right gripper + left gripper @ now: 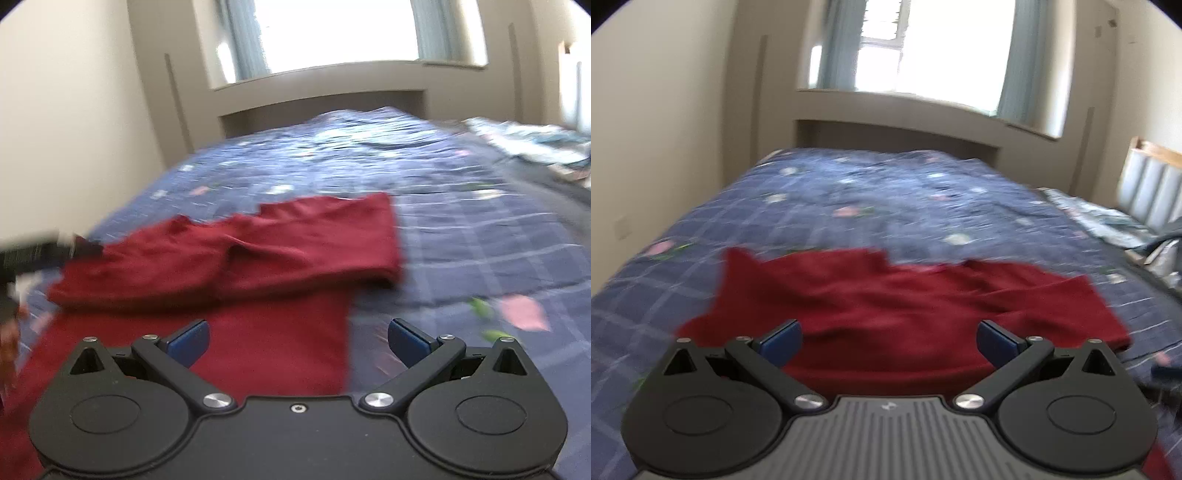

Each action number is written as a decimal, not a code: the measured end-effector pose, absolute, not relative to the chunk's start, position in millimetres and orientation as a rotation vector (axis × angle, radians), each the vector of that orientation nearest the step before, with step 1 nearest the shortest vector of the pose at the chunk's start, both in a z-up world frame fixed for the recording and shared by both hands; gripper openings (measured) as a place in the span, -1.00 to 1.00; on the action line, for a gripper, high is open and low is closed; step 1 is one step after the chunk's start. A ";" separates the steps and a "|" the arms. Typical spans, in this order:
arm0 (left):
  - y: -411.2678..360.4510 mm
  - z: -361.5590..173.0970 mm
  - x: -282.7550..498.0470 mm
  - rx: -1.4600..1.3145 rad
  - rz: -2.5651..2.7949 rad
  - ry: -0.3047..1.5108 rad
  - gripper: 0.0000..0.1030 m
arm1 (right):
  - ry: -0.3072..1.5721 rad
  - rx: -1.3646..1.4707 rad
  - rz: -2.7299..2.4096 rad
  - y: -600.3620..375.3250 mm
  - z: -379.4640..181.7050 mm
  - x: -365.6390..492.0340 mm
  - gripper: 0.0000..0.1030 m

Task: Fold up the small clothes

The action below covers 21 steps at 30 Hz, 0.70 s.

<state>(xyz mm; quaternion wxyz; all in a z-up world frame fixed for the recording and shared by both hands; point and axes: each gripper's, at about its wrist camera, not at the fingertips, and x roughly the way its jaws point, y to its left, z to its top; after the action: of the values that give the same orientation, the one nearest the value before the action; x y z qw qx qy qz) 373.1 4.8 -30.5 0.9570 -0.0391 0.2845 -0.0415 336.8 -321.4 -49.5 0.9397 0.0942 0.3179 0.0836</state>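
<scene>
A dark red garment (905,314) is seen spread on a bed covered with a blue checked quilt (868,192) printed with small pink flowers. In the left wrist view the garment fills the lower middle of the frame, directly ahead of and beneath the left tongs (888,341), whose blue-padded fingers (781,341) are spread wide with nothing between them; red cloth is visible in the gap, but no contact with the pads can be made out. In the right wrist view the garment (236,258) occupies the left and centre of the frame, with a folded upper portion lying across a flatter lower panel that reaches down to the tongs. The right tongs (297,341) are likewise held wide and hold nothing; the left finger (188,341) is seen over the red cloth, while the right finger is seen over bare quilt (480,240), just beside the garment's right edge. At the left edge of that view a dark blurred shape is seen next to the garment's corner; what it is cannot be told. A bright window (923,48) with pale curtains (1019,62) is seen at the top of both views, and a padded headboard (1148,188) and rumpled bedding appear at the right edge of the left wrist view. Both pictures are blurred.
</scene>
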 end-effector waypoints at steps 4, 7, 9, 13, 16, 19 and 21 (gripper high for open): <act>46.6 -36.8 359.6 -0.054 0.042 0.620 0.99 | 0.667 0.294 0.282 -310.2 -47.2 385.6 0.78; 76.1 -40.3 350.0 -0.075 0.116 0.642 0.99 | 0.715 0.318 0.328 -291.9 -52.6 422.4 0.53; 93.1 -41.6 344.0 -0.103 0.150 0.651 0.99 | 0.754 0.296 0.335 -279.1 -60.0 441.9 0.35; 115.2 -43.6 336.5 -0.131 0.180 0.654 0.99 | 0.788 0.264 0.326 -263.2 -69.6 464.2 0.16; 125.9 -45.5 333.5 -0.142 0.185 0.650 0.99 | 0.803 0.226 0.313 -253.4 -67.0 471.1 -0.30; 131.9 -46.9 333.1 -0.159 0.181 0.646 0.99 | 0.825 0.192 0.315 -244.9 -64.1 474.8 -0.82; 133.0 -47.8 332.6 -0.159 0.174 0.637 0.99 | 0.802 0.174 0.333 -239.2 -52.5 473.2 -0.85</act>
<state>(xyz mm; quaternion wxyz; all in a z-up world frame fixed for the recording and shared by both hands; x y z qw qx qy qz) 332.6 133.0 -47.8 0.9429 -0.0781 0.3124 0.0851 473.2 -239.2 -52.5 0.9035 0.0843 0.3882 0.1609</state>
